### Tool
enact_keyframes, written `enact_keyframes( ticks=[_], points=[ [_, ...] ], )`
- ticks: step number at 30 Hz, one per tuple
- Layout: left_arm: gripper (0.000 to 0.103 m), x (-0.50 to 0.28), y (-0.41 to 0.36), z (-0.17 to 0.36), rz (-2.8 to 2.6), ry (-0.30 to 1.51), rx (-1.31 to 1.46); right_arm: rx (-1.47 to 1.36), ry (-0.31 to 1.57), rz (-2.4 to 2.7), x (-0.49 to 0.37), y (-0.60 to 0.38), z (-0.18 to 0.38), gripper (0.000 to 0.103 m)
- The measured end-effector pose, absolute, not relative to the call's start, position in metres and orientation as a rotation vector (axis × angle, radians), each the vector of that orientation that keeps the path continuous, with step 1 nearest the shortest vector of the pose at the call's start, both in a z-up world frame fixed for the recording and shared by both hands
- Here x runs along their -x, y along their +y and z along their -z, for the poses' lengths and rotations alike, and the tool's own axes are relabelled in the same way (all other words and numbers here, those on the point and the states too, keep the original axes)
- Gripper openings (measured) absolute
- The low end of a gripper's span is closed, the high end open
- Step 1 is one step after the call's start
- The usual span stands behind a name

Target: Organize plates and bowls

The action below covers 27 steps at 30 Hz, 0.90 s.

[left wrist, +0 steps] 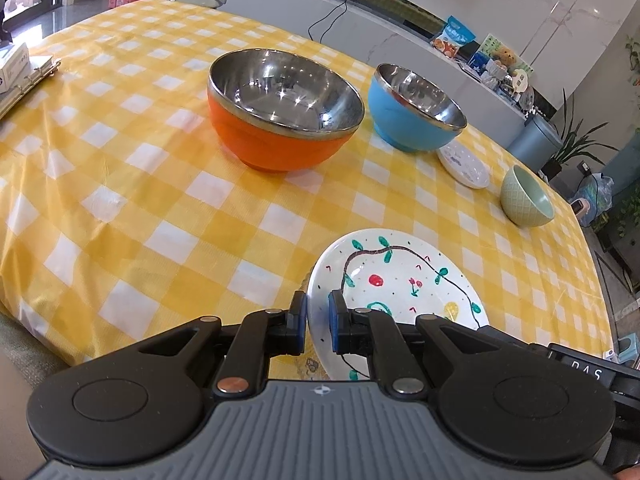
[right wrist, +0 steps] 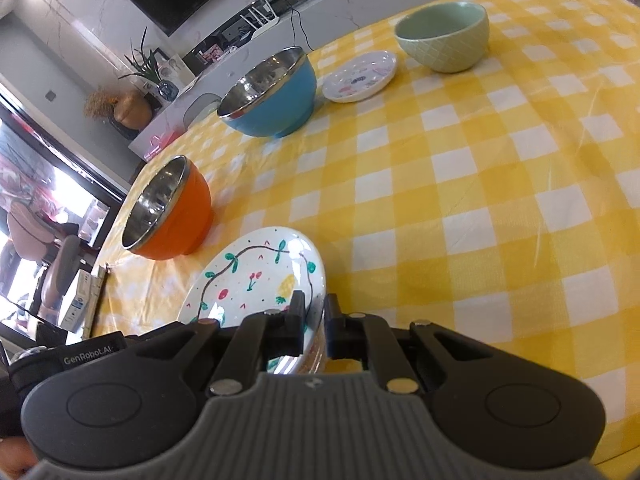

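Left wrist: both tongs (left wrist: 317, 322) (right wrist: 315, 320) pinch painted plate (left wrist: 400, 280) (right wrist: 256, 280).

Painted plate's (left wrist: 400, 280) near rim behind the left tongs (left wrist: 318, 322), small plate (left wrist: 466, 164) partly behind blue bowl (left wrist: 414, 108)

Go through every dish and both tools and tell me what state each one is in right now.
Painted plate: tilted, rim pinched by both tools.
Left tool: shut on the plate's rim.
Right tool: shut on the plate's rim.
Orange bowl: upright, empty.
Blue bowl: upright, empty.
Green bowl: upright, empty.
Small plate: flat on the tablecloth, empty.
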<state>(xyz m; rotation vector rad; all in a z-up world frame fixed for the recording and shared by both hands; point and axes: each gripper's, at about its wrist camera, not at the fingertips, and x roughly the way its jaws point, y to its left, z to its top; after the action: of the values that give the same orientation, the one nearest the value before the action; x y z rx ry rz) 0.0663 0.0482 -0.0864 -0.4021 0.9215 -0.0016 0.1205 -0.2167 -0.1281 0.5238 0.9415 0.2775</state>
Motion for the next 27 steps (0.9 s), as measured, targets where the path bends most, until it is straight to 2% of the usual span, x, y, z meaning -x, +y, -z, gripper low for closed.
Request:
enact_keyframes(
  ticks=[27],
  points=[
    [0.01,-0.059,0.034,0.086,-0.025,0.946,0.231,-0.22,0.924,-0.248,-0.106,-0.184,0.121,0.009]
  ],
)
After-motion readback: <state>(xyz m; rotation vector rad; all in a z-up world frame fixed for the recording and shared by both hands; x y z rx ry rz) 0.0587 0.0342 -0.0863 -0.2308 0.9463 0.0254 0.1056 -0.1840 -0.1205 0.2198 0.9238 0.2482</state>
